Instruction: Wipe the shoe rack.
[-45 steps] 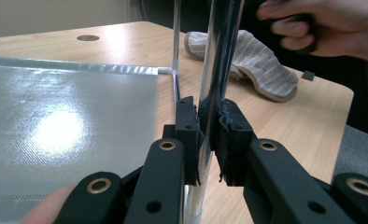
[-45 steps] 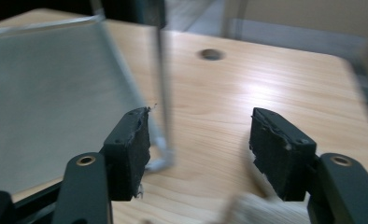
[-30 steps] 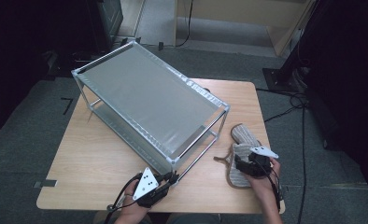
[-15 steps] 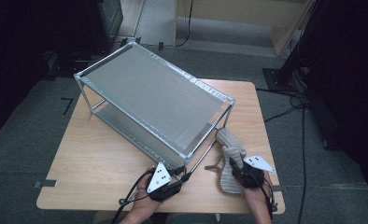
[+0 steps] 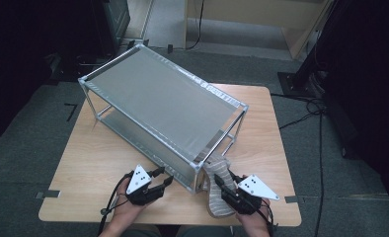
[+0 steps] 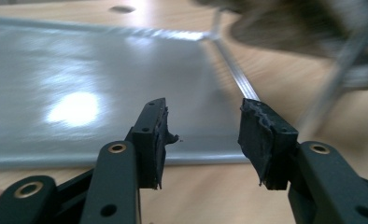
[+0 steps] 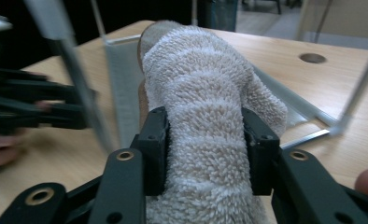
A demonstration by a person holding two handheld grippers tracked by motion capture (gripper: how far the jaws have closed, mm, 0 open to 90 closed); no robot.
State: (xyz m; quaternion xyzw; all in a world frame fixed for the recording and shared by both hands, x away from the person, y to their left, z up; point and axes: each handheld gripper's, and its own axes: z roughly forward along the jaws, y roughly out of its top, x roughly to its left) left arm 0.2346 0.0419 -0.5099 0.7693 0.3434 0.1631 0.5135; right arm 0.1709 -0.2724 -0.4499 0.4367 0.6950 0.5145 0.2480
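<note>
At the table's (image 5: 84,163) near edge, the right gripper (image 5: 228,188) clamps a fuzzy beige slipper (image 5: 217,183) whose toe pokes into the metal rack's (image 5: 163,106) near right corner. Left gripper (image 5: 158,180) hovers just beside the rack's near end, jaws parted and empty.

Our left claw (image 5: 159,178) and right claw (image 5: 224,185) are both matte black, each topped by a pale grey three-cornered plate dotted with small black marks. Brass-coloured rivets sit in the jaw links. The black pads (image 6: 266,135) are worn and ragged at the edges. A black cable (image 5: 108,213) trails from the left claw.
</note>
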